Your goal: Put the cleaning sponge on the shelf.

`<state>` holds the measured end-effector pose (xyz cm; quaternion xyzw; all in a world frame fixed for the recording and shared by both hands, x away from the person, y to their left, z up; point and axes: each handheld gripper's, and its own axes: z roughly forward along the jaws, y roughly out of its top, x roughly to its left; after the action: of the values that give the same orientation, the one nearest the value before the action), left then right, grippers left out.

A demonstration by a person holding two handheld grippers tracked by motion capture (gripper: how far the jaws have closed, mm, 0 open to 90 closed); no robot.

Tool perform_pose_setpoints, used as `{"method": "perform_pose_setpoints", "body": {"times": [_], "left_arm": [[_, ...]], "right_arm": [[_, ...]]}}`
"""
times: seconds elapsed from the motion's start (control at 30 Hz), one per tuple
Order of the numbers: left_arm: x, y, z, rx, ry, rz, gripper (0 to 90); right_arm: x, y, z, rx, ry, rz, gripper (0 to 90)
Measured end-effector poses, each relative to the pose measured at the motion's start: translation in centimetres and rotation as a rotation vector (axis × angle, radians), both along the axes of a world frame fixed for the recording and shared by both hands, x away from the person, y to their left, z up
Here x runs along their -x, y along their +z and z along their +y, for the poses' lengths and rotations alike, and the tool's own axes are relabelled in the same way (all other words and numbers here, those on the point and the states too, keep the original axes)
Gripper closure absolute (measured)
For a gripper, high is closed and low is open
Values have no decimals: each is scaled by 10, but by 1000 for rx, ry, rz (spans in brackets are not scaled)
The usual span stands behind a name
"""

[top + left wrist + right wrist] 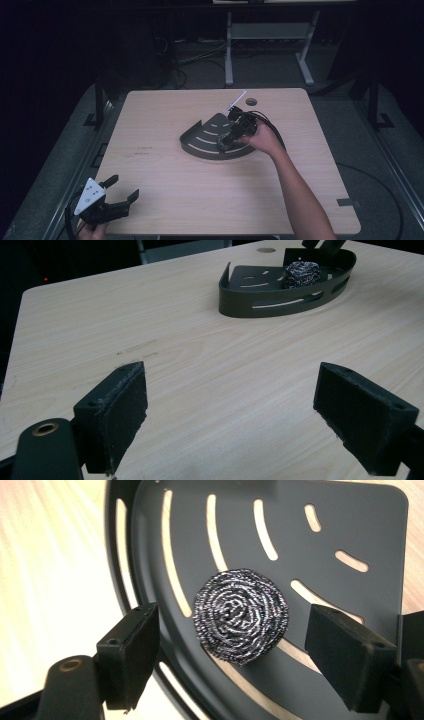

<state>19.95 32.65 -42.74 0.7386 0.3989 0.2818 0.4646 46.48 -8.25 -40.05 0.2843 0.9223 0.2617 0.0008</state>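
One steel-wool scourer (241, 616) sits on the floor of one dark slotted corner tray (350, 525), mid-table (165, 200). Right gripper (232, 650) is above it, jaws apart, pads clear on both sides, nothing gripped. Left gripper (230, 415) is at the near-left table edge, jaws wide, holding nothing. Two grippers, one scourer, one tray. The high view is dim, so the scourer probably hides behind the right gripper there.
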Motion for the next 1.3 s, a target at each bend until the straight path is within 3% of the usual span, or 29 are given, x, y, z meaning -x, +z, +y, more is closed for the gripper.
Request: {"method": "perform_pose_setpoints", "body": {"times": [0.27, 0.5, 1.07, 1.3], "left_arm": [[0, 0, -3, -6, -10, -4, 133], [0, 0, -2, -11, -9, -3, 132], [0, 0, -5, -17, -13, 0, 133], [0, 0, -5, -17, -13, -2, 133]], "right_arm": [[10, 8, 0, 6, 26, -9, 216], [15, 9, -6, 2, 20, 5, 216], [31, 20, -25, -24, 19, -34, 222], [35, 18, -31, -17, 14, -33, 222]]}}
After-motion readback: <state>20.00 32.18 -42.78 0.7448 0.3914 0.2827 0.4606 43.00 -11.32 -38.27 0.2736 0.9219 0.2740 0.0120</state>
